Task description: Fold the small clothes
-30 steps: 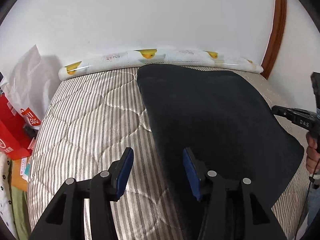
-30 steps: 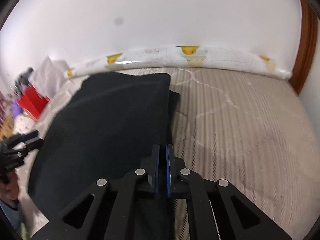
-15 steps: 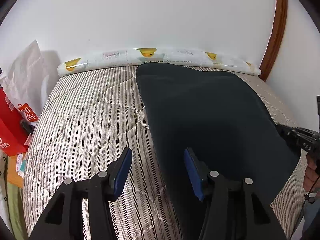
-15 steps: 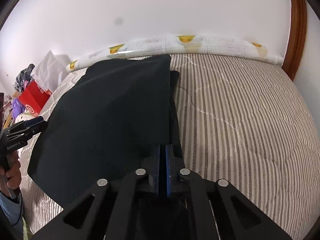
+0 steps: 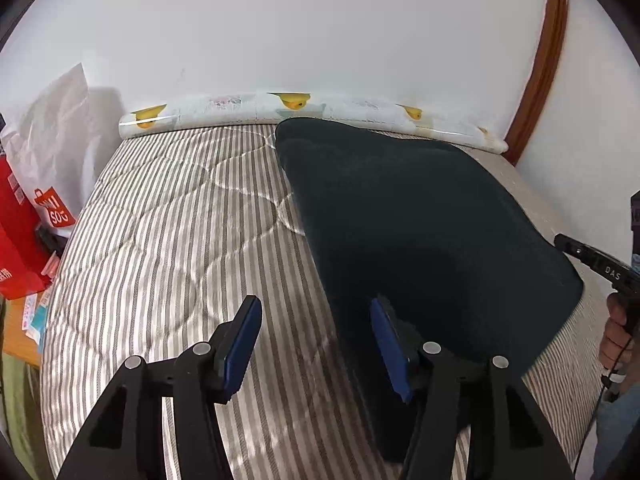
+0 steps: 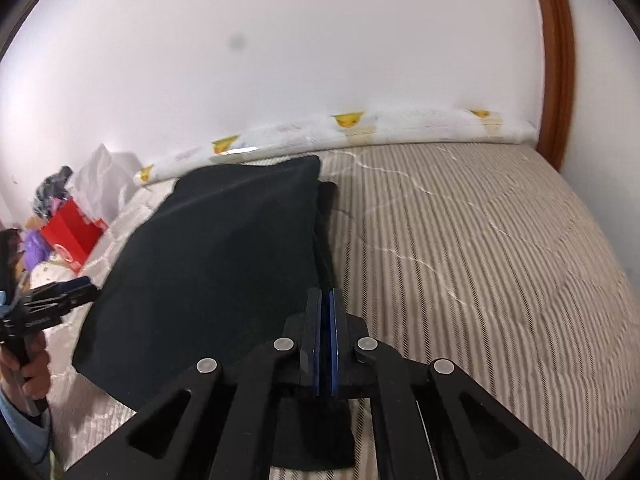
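Bed [image 5: 168, 240]: striped quilt, bare across the left half in the left wrist view; wall and duck-print roll [image 5: 296, 104] bound the far edge, bags [image 5: 24, 224] crowd the left side.
Garment [image 5: 420, 232]: dark cloth spread over the bed's right half, far edge near the roll.
Left gripper [image 5: 316, 336]: fingers wide apart, straddling the garment's near-left edge.
Right gripper [image 6: 325, 344]: pads pressed together, clamped on the garment's near-right edge.
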Available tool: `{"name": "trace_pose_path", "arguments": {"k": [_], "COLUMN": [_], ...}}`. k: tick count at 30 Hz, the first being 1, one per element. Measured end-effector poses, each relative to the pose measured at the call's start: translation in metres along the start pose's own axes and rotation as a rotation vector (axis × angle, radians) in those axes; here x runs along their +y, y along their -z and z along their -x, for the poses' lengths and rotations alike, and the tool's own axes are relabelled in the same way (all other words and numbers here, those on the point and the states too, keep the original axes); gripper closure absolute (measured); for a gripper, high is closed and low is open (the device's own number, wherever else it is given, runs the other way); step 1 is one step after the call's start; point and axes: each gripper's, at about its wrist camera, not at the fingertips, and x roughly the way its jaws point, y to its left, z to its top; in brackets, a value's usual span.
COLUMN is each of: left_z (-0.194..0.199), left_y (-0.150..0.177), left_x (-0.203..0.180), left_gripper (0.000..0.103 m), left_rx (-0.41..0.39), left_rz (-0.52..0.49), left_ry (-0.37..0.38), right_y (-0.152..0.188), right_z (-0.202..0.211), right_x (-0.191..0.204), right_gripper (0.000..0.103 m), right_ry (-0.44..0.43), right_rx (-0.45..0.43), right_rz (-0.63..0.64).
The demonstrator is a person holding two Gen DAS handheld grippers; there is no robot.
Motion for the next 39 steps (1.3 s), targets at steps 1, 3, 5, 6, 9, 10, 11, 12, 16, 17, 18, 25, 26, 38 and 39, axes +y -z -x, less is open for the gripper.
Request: {"name": "trace_pose_path", "arguments": {"k": [1,3,5,6,9,10,11,12,16,17,18,25,26,38,39], "left_z": [0.004,0.012,0.017,0.02,0.031,0.034,0.035,0.037,0.033,0.03,0.026,0.015,0.013,0.012,0.012], "left_y": [0.005,0.017,0.027,0.033,0.051,0.056,0.06,0.065,0.075,0.075,0.074,0.069,0.067,0.066,0.067], "left_x": [0.001,0.0,0.0,0.001,0.002,0.002,0.001,-0.002,-0.02,-0.023,-0.027,-0.036,-0.035,-0.03,-0.03], "left_gripper": [0.049,0.049,0.049,0.049,0.049,0.049,0.049,0.049,0.049,0.049,0.049,0.068,0.07,0.087,0.087], "left_rx": [0.001,-0.001,-0.007,-0.005,0.009,0.014,0.023,0.031,0.037,0.037,0.037,0.032,0.033,0.044,0.043], "left_rz": [0.002,-0.009,-0.029,-0.04,-0.044,-0.049,-0.057,-0.068,-0.127,-0.131,-0.128,-0.086,-0.068,-0.029,-0.029], "left_ry": [0.013,0.04,0.052,0.058,0.089,0.091,0.097,0.106,0.084,0.071,0.06,0.029,0.036,0.052,0.051], "right_y": [0.004,0.012,0.023,0.026,0.038,0.043,0.048,0.052,0.076,0.078,0.081,0.075,0.074,0.078,0.078], "right_z": [0.004,0.01,0.018,0.02,0.028,0.034,0.041,0.045,0.053,0.05,0.044,0.012,0.01,0.012,0.012], "right_x": [-0.001,-0.003,-0.004,-0.006,-0.011,-0.012,-0.012,-0.012,-0.003,-0.002,0.0,0.009,0.008,0.014,0.016], "right_gripper": [0.097,0.091,0.082,0.075,0.073,0.072,0.072,0.072,0.072,0.072,0.072,0.071,0.071,0.096,0.096], "right_ry": [-0.013,-0.028,0.003,0.009,0.015,0.018,0.022,0.023,0.029,0.021,0.017,-0.022,-0.029,-0.012,-0.005], "right_rx": [0.008,0.019,0.019,0.019,0.025,0.023,0.018,0.018,0.052,0.065,0.078,0.057,0.054,0.026,0.025], "right_rz": [-0.004,-0.014,-0.016,-0.016,-0.035,-0.041,-0.039,-0.034,0.028,0.036,0.033,-0.033,-0.046,-0.01,-0.003]}}
